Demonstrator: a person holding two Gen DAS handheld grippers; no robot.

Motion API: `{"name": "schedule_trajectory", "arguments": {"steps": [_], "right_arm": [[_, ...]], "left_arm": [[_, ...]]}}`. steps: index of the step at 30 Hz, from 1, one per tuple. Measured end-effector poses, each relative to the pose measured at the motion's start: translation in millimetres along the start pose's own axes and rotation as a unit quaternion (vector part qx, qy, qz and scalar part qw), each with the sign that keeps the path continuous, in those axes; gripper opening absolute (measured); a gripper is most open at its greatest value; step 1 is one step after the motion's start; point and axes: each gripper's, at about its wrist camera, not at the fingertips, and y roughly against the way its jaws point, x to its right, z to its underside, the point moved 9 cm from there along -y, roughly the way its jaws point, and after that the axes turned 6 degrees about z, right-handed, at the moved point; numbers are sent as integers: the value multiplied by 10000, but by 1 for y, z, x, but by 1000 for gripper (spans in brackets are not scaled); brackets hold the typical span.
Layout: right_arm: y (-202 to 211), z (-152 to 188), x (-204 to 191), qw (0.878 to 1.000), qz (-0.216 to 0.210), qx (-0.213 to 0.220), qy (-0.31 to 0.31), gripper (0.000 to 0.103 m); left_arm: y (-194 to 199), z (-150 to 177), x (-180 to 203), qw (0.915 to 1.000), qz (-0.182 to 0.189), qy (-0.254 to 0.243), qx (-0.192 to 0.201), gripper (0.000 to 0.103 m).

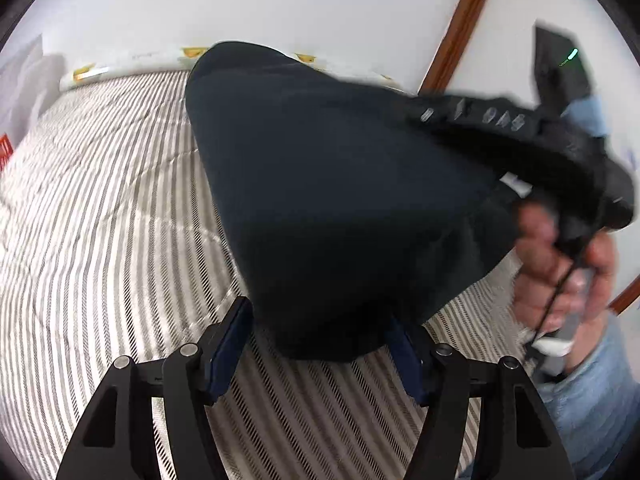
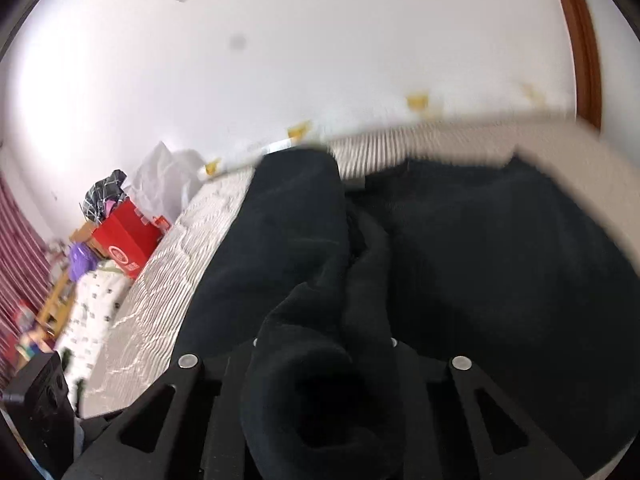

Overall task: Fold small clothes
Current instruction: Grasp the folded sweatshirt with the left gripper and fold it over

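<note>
Soft, limp dark navy fabric garment (image 1: 340, 200) above the striped quilted bedspread (image 1: 100, 220): clamped by the right gripper (image 2: 324, 360); left gripper (image 1: 320, 340) spread wide, empty; hem recommended.

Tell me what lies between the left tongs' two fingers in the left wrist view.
A fold of the dark garment hangs down between the left tongs, over the striped bedcover. The fingers stand apart, not pinching it.

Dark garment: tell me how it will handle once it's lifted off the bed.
Probably floppy: the dark garment sags and drapes between the left gripper and right gripper. Likely light, since bunched folds hang from the right grip. Unlikely to slip: its fleecy-looking surface bunches on the striped bedcover.
</note>
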Motion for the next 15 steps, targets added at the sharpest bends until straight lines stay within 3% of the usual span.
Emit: {"name": "schedule_trajectory", "arguments": {"steps": [3,8,11,15], "right_arm": [[21,-17,25,9981,466,370,140,14],[46,-29,108,9919,1124,496,-327,13],[69,-28,145,9833,1668,683,-244,13],[68,-5,188,9811,1849,335,-461,13]], "left_arm": [[-10,-4,14,9998,-25,-175,-112,64],[-25,-13,35,9992,161,-256,-251,64],[-33,-19,49,9988,159,-406,-245,64],[-43,-29,72,9981,303,-502,-196,63]]}}
